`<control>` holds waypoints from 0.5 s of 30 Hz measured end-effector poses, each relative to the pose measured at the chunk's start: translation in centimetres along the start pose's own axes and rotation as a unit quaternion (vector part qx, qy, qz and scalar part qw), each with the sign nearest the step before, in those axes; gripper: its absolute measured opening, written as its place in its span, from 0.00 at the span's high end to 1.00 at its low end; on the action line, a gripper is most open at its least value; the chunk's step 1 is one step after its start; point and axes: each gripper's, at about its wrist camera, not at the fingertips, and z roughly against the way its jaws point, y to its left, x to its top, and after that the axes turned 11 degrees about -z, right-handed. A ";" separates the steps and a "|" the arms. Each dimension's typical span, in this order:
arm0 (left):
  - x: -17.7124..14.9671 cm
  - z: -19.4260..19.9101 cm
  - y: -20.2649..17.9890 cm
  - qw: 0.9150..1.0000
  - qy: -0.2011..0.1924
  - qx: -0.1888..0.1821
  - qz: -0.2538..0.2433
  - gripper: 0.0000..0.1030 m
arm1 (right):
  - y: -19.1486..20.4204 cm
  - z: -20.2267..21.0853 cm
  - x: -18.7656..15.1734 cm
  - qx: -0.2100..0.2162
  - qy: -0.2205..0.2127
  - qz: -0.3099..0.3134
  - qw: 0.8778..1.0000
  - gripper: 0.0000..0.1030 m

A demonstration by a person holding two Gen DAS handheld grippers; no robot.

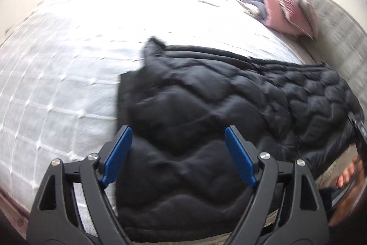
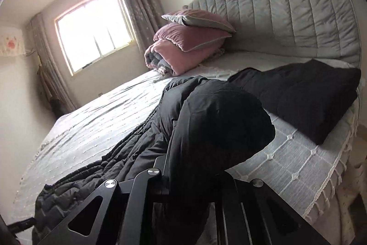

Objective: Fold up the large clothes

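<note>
My right gripper (image 2: 197, 167) is pinched tight on a bunched fold of the black quilted coat (image 1: 206, 107), lifting that end off the bed (image 1: 68, 84), while my left gripper (image 1: 176, 153) hangs spread and empty over the other end. The slick padded fabric could slide out of so small a bite, or the fold could skew, since only one end is held. The coat lies lengthwise along the bed's near edge, its long axis running toward the headboard (image 2: 286, 15)

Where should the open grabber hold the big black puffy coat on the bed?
Best guess: the coat's thin, flat near-left edge, where it ends on the white quilted bedspread. The left gripper hangs over it with open jaws, so come from above, at the bed's near side. The puffy middle looks too thick to pinch.
</note>
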 end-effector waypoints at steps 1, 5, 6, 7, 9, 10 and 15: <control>-0.4 -0.2 0.7 1.000 0.006 0.006 0.012 0.25 | 0.7 0.3 -0.1 0.001 -0.009 0.015 1.000 0.89; -2.0 -1.6 2.2 0.998 0.036 -0.037 0.047 0.58 | 3.6 1.3 -0.6 0.012 -0.038 0.058 0.997 0.89; -2.2 -1.8 2.4 0.997 0.039 -0.037 0.047 0.60 | 4.5 1.4 -0.6 0.019 -0.044 0.066 0.997 0.89; -2.4 -2.0 2.0 0.998 0.041 -0.034 0.045 0.64 | 5.3 1.8 -0.8 0.027 -0.050 0.075 0.996 0.89; -2.9 -1.9 1.7 0.997 0.042 -0.044 0.044 0.67 | 7.2 2.5 -1.2 0.042 -0.064 0.097 0.992 0.89; -3.1 -1.9 1.7 0.997 0.042 -0.049 0.046 0.69 | 8.2 3.0 -1.5 0.051 -0.070 0.109 0.990 0.89; -3.6 -1.4 2.4 0.996 0.039 -0.065 0.050 0.73 | 14.7 5.9 -4.0 0.106 -0.100 0.198 0.969 0.89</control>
